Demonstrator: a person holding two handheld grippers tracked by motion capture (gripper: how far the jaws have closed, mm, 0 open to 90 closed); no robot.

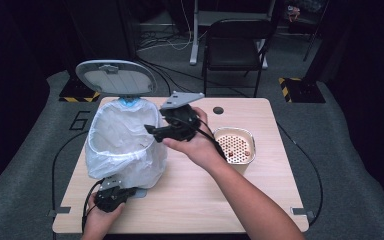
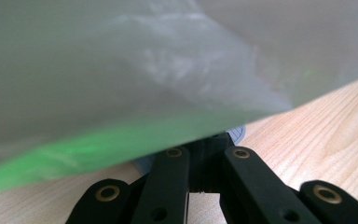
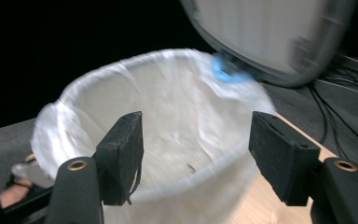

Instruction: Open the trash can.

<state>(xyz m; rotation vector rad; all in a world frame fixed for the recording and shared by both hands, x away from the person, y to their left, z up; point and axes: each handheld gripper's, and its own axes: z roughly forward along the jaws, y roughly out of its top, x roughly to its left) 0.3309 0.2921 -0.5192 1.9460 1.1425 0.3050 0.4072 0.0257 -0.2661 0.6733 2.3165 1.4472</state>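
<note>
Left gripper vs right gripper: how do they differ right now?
The left gripper sits low on the table at the foot of the lined bin, jaws shut; the right gripper is raised beside the bin's rim, jaws open with nothing between them. The left one faces the white bag's outside, the right one looks into the bin. Both are black and hand-held.

A thin, translucent white plastic liner (image 1: 122,145), crinkled and faintly glossy, covers the bin (image 3: 168,140). Above the bin, its raised lid (image 1: 115,77) looks like smooth grey plastic. The table (image 1: 260,200) under the bin is pale wood with fine visible grain and a matt finish. To the right of the bin sits a shiny metal basket (image 1: 235,146) with a perforated base. The right gripper (image 3: 196,154) has matt black pads (image 3: 121,149) with a rough, rubbery texture.
</note>
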